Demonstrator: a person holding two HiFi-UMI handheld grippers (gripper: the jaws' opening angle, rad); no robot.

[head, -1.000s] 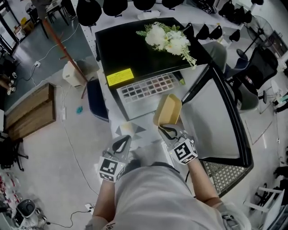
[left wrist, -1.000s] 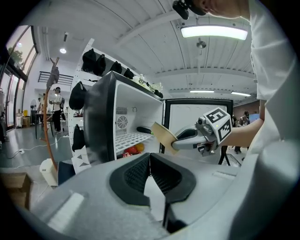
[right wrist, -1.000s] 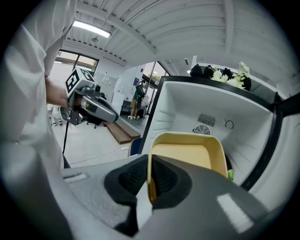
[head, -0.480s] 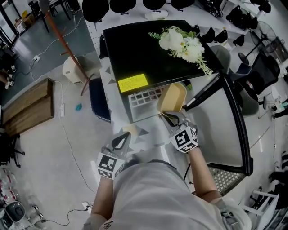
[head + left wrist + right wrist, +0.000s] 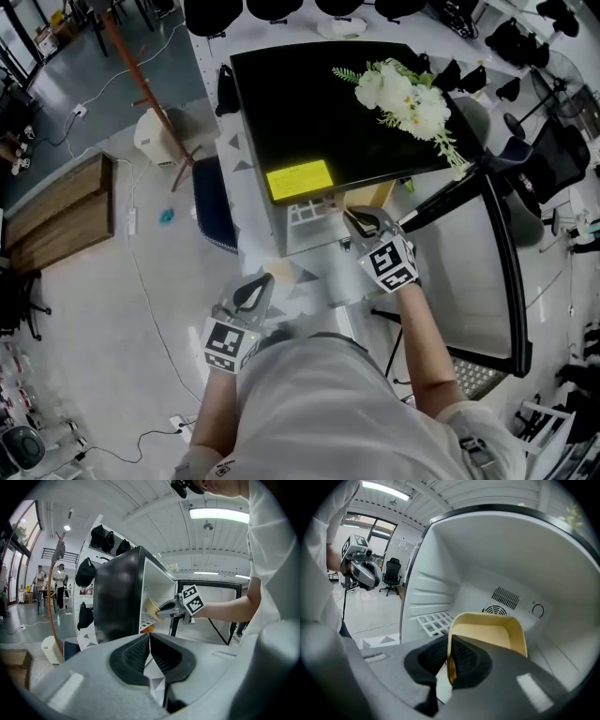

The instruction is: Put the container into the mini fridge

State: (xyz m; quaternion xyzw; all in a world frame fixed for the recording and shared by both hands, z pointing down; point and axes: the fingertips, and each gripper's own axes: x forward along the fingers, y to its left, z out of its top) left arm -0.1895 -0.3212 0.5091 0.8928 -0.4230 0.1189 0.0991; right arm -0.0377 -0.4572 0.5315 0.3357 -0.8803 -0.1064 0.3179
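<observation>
In the head view, we are holding our right gripper [image 5: 359,221] at the open mini fridge [image 5: 319,103], with our left gripper [image 5: 253,295] hanging near our body. In the left gripper view, its jaws are sitting together, empty. In the right gripper view, we are pinching the rim of the yellow container [image 5: 487,632], which is sitting inside the fridge cavity.

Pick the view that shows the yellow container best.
Right gripper view: the yellow container fills the centre, one wall pinched in the right tool, inside the mini fridge. Head view shows just a sliver of it at the fridge top's edge; left gripper view shows it small and side-on.
</observation>
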